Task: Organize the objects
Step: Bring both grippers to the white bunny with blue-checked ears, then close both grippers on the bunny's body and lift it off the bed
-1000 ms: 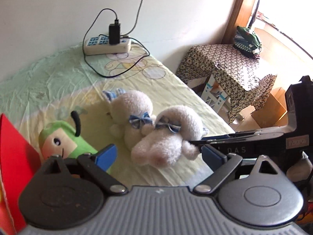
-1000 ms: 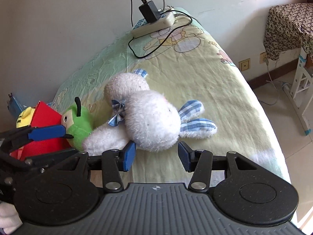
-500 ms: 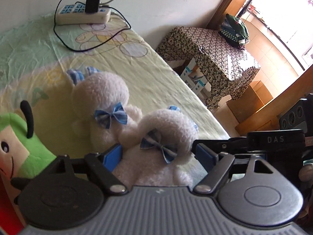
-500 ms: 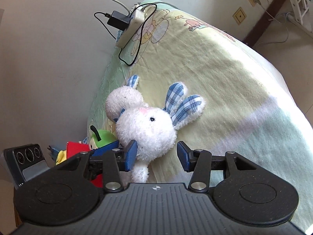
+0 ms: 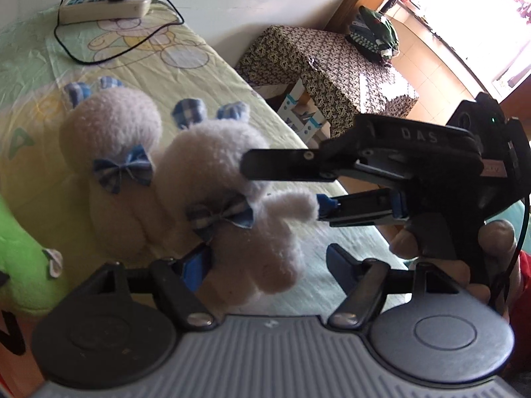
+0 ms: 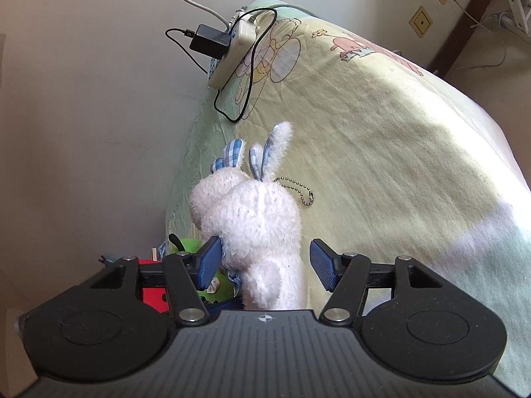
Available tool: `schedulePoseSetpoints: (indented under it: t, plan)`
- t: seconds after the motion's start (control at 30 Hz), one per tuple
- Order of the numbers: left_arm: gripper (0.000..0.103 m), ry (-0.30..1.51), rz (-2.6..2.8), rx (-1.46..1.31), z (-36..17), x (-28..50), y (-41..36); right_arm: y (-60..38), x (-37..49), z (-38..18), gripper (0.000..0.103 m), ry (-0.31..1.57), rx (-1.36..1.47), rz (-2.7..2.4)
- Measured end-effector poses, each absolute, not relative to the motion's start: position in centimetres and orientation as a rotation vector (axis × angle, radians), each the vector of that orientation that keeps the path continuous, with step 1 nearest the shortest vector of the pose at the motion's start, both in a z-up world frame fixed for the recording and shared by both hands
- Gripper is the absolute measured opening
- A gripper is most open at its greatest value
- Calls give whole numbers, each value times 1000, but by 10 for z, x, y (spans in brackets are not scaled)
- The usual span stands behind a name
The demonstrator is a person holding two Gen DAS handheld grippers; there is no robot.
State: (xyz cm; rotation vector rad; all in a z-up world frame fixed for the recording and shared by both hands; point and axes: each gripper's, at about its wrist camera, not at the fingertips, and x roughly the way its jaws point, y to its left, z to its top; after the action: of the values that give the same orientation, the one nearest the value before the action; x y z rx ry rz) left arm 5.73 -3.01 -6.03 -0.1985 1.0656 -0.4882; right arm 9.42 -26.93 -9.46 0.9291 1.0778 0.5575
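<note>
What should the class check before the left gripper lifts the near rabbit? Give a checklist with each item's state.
1. Near rabbit inside left gripper: ok, jaws closing.
2. Both pads pressing it: not ok, one pad apart.
3. Right gripper releasing: ok, jaws opening, rabbit between them.
4. Far rabbit clear of near rabbit: not ok, they touch.
5. Bead chain free: ok, loose on sheet.

Two plush rabbits (image 5: 186,179) lie side by side on the bed (image 5: 186,76) — power strip (image 5: 106,6) behind.
</note>
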Motion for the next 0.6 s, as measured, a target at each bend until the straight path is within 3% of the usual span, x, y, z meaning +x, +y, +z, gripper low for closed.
schedulePoseSetpoints:
  t: [0.13, 0.23, 0.4, 0.47, 0.6]
  plan:
    - [74, 1049, -468, -198, -57, 56, -21, -281, 93, -92, 61, 1055, 912, 571]
    - [80, 1016, -453, -227, -48, 58, -8, -285, 92, -91, 61, 1047, 896, 575]
    - [81, 1039, -455, -217, -57, 74, -17, -276, 96, -97, 61, 1058, 882, 588]
    - [74, 1042, -448, -178, -61, 78, -26, -270, 98, -100, 61, 1068, 868, 603]
    - [67, 1056, -441, -144, -65, 80, -37, -266, 98, -98, 52, 1064, 864, 612]
